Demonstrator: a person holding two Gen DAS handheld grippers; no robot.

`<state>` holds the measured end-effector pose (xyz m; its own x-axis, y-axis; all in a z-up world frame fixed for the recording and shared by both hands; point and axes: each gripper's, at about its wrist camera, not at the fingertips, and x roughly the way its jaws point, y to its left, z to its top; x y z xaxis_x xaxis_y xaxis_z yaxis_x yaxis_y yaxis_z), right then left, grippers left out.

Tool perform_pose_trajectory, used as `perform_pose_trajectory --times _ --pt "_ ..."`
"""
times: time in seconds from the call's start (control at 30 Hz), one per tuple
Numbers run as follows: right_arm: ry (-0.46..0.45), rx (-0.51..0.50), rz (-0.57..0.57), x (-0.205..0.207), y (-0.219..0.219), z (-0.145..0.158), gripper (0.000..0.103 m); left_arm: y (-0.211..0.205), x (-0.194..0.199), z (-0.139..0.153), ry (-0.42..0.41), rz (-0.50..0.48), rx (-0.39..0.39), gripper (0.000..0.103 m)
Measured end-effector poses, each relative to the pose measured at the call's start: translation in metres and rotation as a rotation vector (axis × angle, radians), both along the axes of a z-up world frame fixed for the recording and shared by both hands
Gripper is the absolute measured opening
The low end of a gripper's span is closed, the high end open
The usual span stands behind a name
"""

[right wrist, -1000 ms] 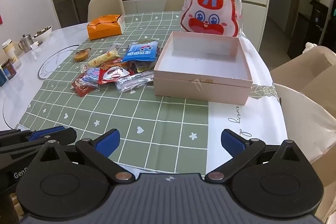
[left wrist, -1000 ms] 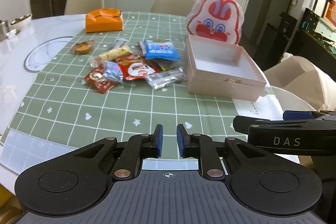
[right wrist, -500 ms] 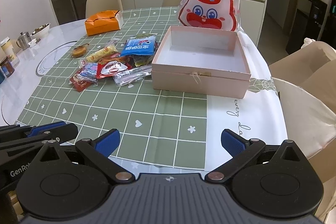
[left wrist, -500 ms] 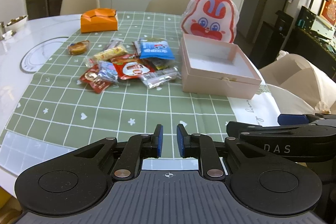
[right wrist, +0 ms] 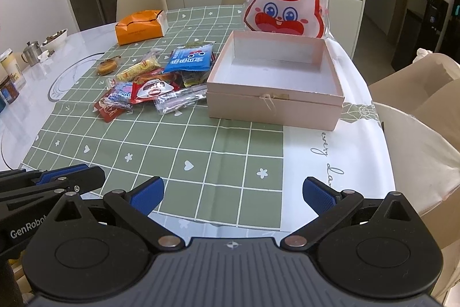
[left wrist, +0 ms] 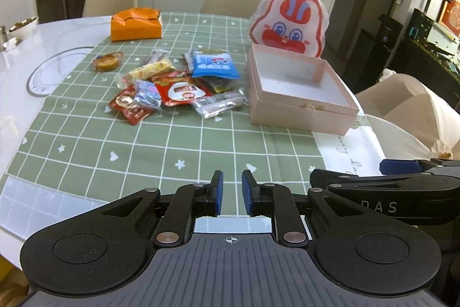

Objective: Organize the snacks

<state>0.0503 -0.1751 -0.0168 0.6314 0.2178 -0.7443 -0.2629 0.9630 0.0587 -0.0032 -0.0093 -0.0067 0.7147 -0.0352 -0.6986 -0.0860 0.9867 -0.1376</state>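
Nothing packed yet: we hover near table edge, left gripper (left wrist: 229,193) jaws nearly closed, empty; right gripper (right wrist: 233,192) jaws wide open, empty. Snack packets (right wrist: 155,82) heaped just left of empty pink box (right wrist: 276,105). Next we reach far-left, pinch nearest clear packet (right wrist: 179,99), carry into box.

The white worktop (right wrist: 26,108) has a green checked cloth (right wrist: 201,163) on it. On the cloth sit an open pink box (right wrist: 273,105), a pile of snack packets (right wrist: 155,82) beside it, a small cake (right wrist: 107,66) and an orange box (right wrist: 141,29). Jars (right wrist: 10,76) stand at the worktop's left edge.
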Motion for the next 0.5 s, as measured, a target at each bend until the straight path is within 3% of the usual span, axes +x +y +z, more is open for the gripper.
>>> perform_pose_trajectory --times 0.5 --pt "0.014 -0.002 -0.009 0.0034 0.0003 -0.0040 0.103 0.0002 0.0033 -0.0026 0.013 -0.006 -0.003 0.019"
